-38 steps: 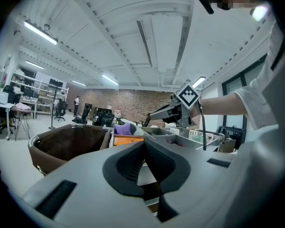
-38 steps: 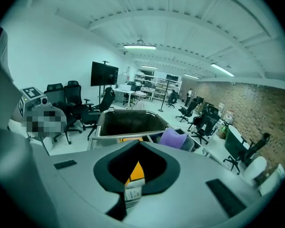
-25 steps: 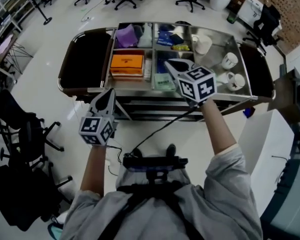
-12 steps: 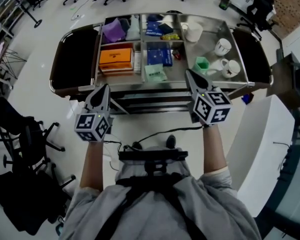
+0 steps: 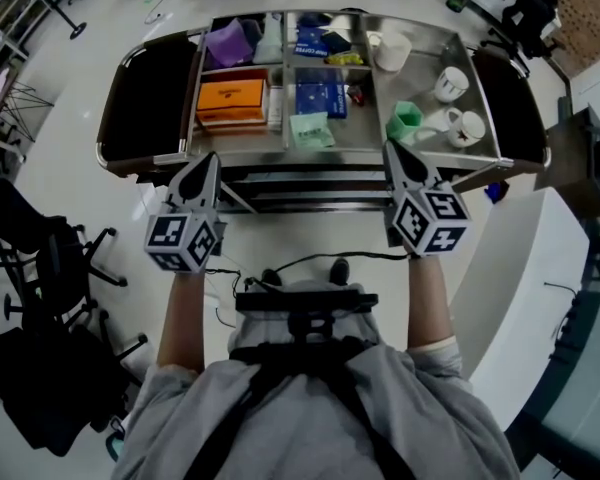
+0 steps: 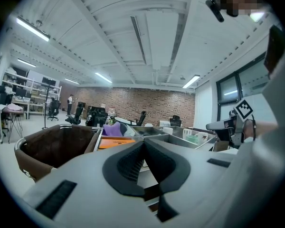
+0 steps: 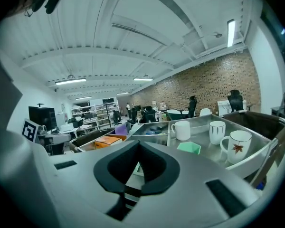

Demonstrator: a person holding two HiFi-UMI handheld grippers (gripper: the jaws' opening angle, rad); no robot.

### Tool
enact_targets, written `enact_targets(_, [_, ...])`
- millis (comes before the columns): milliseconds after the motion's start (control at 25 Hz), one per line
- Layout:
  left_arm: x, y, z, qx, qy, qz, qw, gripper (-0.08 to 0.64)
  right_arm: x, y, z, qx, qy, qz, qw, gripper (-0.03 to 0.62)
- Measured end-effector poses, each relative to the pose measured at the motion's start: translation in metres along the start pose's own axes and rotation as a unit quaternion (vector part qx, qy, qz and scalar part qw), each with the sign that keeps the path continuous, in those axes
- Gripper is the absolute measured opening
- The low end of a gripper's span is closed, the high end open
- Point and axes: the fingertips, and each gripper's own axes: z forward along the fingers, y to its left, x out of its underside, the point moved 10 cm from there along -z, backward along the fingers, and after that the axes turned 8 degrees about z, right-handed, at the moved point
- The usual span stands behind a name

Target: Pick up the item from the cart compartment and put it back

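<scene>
Right gripper [image 5: 390,150] has its jaws pressed together on nothing, held at the near side of the cart [image 5: 280,154]. Over at nine o'clock, the left gripper [image 5: 208,160] is closed and empty too (each gripper's own view shows the tips meeting). I see the green cup [image 5: 405,120] in the cart's right-hand compartment, at twelve o'clock from the right gripper and apart from it, with a white mug [image 5: 468,126] at its three o'clock.

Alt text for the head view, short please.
A person seen from above holds the left gripper and right gripper, jaws shut and empty, just short of a steel cart. Its compartments hold an orange box, a green cup and white mugs.
</scene>
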Motion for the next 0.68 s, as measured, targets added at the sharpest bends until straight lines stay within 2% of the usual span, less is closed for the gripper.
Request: enact_targets(680, [-0.002, -0.012, -0.006, -0.006, -0.003, 0.002, 1.0000, 0.000, 0.000, 0.000, -0.008, -0.017, 0.003, -0.013, 1.000, 0.008])
